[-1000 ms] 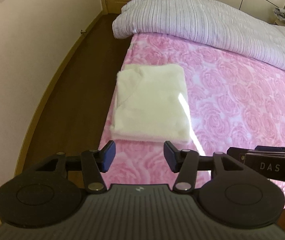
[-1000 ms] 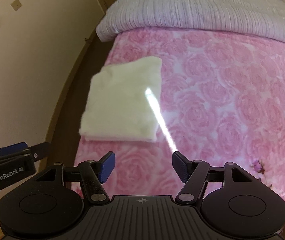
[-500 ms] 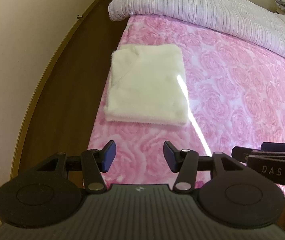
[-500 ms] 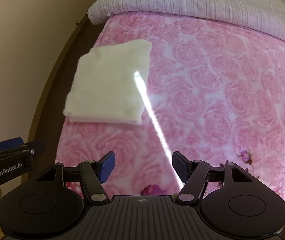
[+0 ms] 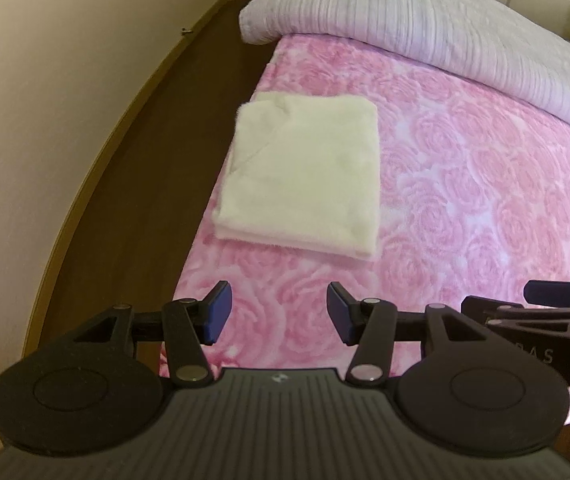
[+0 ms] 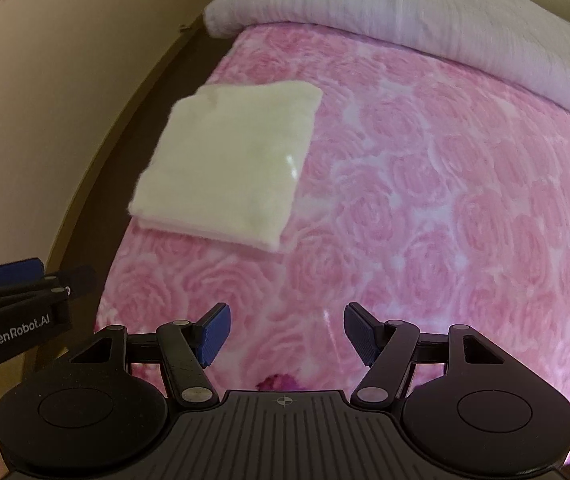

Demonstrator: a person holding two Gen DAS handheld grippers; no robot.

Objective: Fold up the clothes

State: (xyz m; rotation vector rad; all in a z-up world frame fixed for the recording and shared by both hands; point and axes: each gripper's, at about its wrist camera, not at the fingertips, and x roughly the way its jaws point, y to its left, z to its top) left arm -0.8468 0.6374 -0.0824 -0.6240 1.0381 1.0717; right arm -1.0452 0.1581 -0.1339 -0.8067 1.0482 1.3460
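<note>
Garment (image 5: pixel 301 176): cream, folded into a flat rectangle, lying at left edge of bed (image 5: pixel 465 184), near floor-side border, well apart from striped duvet (image 5: pixel 425 12) at head end. Placed farther from both cameras than a second ago, with more pink rose cover visible in front. Left gripper (image 5: pixel 277 312): fingers spread, grasping nothing, pulled back clear of cloth. Right gripper (image 6: pixel 285 334): fingers likewise spread and empty, also backed away. Status, judged: fold complete, piece released; next garment or finish pending.

A fluffy, matt white cloth (image 5: pixel 301 172) is seen on a plush rose-embossed pink blanket (image 5: pixel 465 208); a ribbed grey quilt (image 5: pixel 425 20) and dark smooth wooden floor (image 5: pixel 153 152) are shown.
</note>
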